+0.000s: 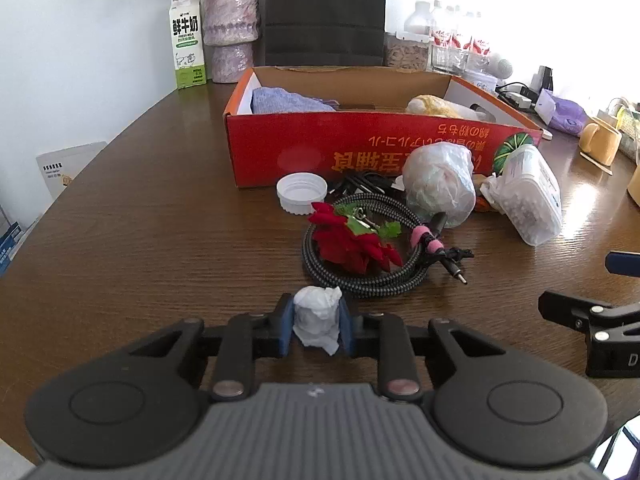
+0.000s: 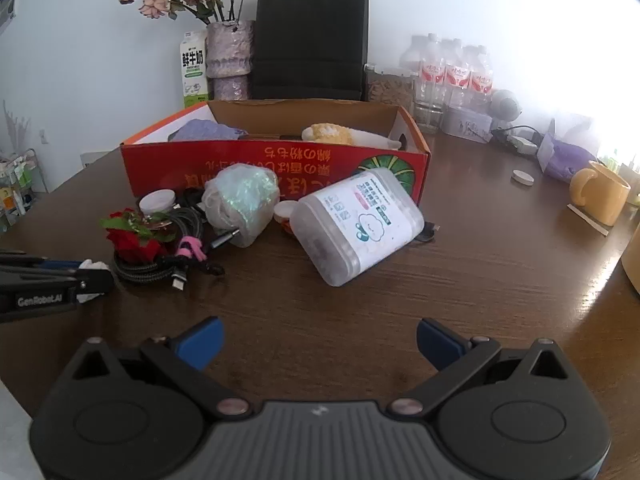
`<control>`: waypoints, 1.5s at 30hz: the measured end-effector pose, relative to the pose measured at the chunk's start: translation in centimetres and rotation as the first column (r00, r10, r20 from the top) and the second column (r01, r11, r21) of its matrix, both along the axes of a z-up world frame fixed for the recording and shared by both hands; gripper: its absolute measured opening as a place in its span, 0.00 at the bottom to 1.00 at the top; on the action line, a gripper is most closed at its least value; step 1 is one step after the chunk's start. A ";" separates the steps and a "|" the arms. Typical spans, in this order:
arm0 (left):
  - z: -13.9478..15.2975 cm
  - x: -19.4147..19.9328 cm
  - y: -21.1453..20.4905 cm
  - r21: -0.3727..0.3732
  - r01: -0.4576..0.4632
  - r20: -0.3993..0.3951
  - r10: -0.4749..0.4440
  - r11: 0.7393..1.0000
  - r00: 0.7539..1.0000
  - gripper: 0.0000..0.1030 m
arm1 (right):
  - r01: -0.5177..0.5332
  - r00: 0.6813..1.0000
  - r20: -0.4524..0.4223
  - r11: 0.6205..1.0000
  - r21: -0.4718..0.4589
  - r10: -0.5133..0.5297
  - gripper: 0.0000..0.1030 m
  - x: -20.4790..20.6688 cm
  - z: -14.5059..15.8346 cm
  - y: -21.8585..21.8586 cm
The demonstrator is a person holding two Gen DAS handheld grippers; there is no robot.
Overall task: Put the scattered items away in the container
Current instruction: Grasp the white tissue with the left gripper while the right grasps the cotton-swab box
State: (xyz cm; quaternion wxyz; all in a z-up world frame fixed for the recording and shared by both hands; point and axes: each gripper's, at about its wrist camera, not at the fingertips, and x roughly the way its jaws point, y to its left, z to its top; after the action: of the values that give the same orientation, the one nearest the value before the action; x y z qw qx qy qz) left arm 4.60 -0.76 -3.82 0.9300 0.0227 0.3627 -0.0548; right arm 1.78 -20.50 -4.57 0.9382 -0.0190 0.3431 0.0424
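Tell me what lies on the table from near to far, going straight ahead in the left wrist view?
Hand-held gripper shut on a tissue wad → coiled cable → red flower → white cap → red box.

Box (image 1: 360, 148) on table (image 1: 160, 216), open top. Towel (image 1: 288, 100) in box, left end; toy (image 1: 436, 106) in box, right end. Cap (image 1: 302, 192), cable (image 1: 360, 256), bag (image 1: 438, 184), jar (image 1: 528, 196) before box, left to right. Flower (image 1: 352, 240) on cable. Carton (image 1: 188, 44), vase (image 1: 232, 28) behind box, left. Mug (image 2: 600, 194) right of box, well apart.
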 end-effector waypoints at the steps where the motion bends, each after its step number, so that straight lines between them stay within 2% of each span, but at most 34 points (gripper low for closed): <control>1: 0.1 0.0 0.1 -0.003 -0.004 0.004 0.004 1.000 1.000 0.23 | 0.002 1.000 0.001 1.000 -0.002 -0.002 1.00 0.1 0.0 0.0; 9: 2.6 0.9 1.5 -0.020 -0.046 0.078 0.047 0.999 0.996 0.23 | 0.037 0.999 0.034 0.999 -0.013 -0.036 1.00 1.5 1.0 -0.2; 17: 4.9 2.9 1.4 -0.008 -0.041 0.146 0.042 0.999 0.988 0.23 | 0.072 0.994 0.078 0.997 -0.009 -0.071 1.00 5.2 3.5 -0.6; 22: 5.0 3.8 1.0 -0.016 -0.035 0.147 0.037 0.999 0.988 0.24 | 0.159 0.986 0.036 0.987 0.033 -0.160 1.00 8.6 3.9 -1.6; 25: 4.8 4.3 0.9 -0.016 -0.031 0.138 0.033 0.999 0.990 0.24 | 0.207 0.978 -0.012 0.977 0.050 -0.207 1.00 10.0 2.9 -2.2; 29: 4.3 4.8 1.1 -0.016 -0.041 0.118 0.042 0.999 0.992 0.24 | 0.220 0.974 -0.073 0.973 0.067 -0.215 0.97 10.8 1.4 -2.7; 36: 3.6 5.1 1.3 -0.019 -0.051 0.095 0.053 0.999 0.994 0.24 | 0.192 0.977 -0.105 0.978 0.085 -0.183 0.80 10.2 0.1 -2.8; 45: 3.5 5.0 1.4 -0.017 -0.060 0.091 0.061 0.998 0.994 0.24 | 0.165 0.985 -0.068 0.983 0.078 -0.160 0.71 8.9 0.1 -2.8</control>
State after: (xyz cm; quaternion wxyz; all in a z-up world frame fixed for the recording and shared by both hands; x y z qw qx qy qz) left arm 9.58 0.65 -0.31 0.9471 0.0077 0.3197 -0.0281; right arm 10.67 -23.27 -4.51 0.9275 0.0495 0.3700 -0.0195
